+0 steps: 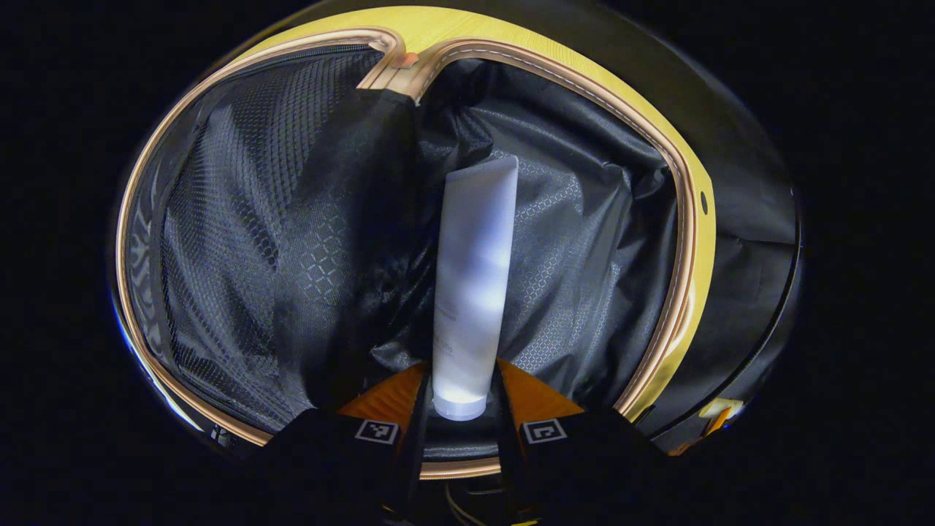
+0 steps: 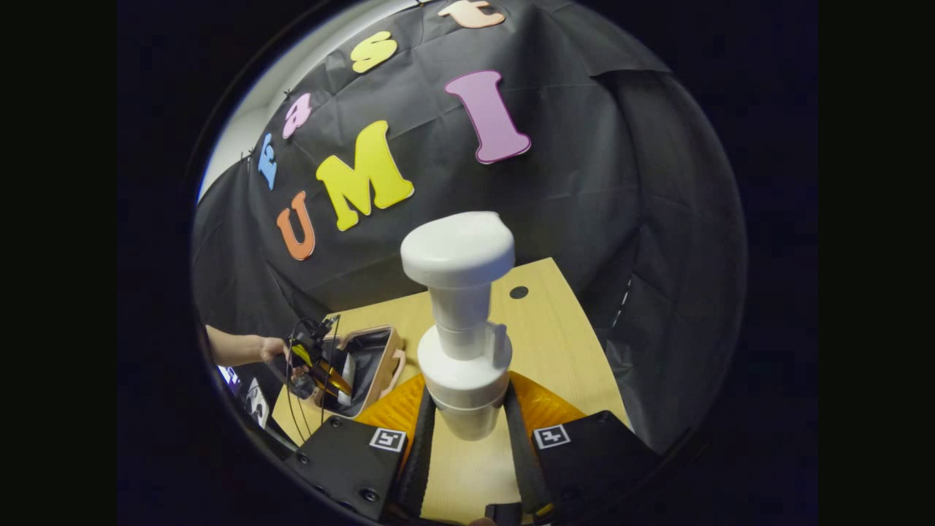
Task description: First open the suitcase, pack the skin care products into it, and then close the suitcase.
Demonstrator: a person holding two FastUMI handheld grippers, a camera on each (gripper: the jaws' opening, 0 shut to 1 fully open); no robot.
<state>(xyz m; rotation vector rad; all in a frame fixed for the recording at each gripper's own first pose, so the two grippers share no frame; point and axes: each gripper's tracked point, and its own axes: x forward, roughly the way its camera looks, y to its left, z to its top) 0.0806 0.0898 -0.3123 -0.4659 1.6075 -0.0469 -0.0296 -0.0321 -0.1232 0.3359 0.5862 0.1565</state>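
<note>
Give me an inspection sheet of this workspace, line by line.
Surface: light wooden table, with a dark round hole.
Job's things: small open suitcase with black lining and tan rim; white squeeze tube over its interior; white pump bottle held above the table.
Clutter: nothing seen.
Grippers: left gripper shut on the tube; right gripper shut on the pump bottle.
Cables: black cables hang by the left gripper.
Surroundings: black cloth wall.

Left gripper [image 1: 460, 409] fingers clamped; right gripper [image 2: 467, 424] fingers clamped, raised
</note>
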